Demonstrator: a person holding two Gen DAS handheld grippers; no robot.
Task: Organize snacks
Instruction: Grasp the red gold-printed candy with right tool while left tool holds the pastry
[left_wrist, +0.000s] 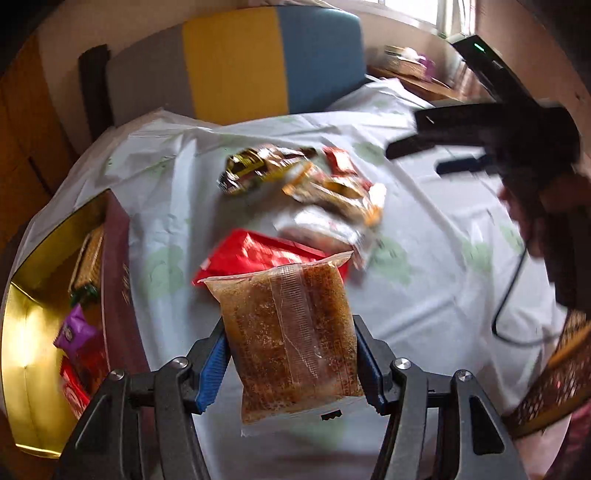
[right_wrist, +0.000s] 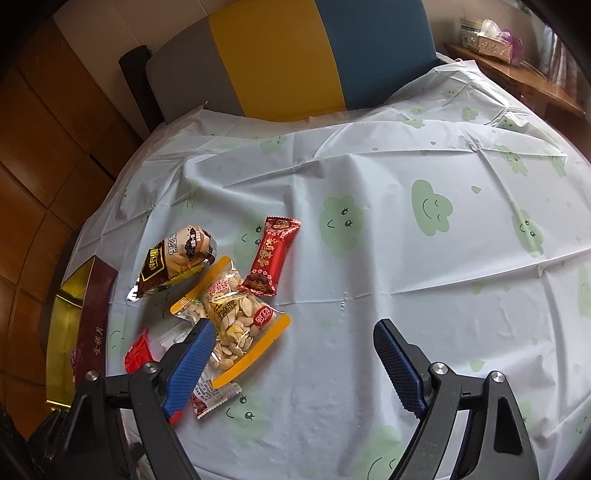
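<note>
Gripping a clear brown snack packet (left_wrist: 291, 339) across its width, the left gripper (left_wrist: 291, 363) carries it above the tablecloth (left_wrist: 424, 258) — long axis pointing away toward the snack pile (left_wrist: 303, 184), likely bound for the gold-lined box (left_wrist: 33, 325) left of that pile. Right gripper (right_wrist: 295, 362) — jaws wide, empty, just right of the pile.

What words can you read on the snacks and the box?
"金祺月", roughly: gold characters on the maroon box, hard to make out.
Red candy wrapper: gold characters, too blurred to read.
Brown bun packet: print too small.
Seed packet: print too small.
Clear brown packet in the left gripper: no readable text.
</note>
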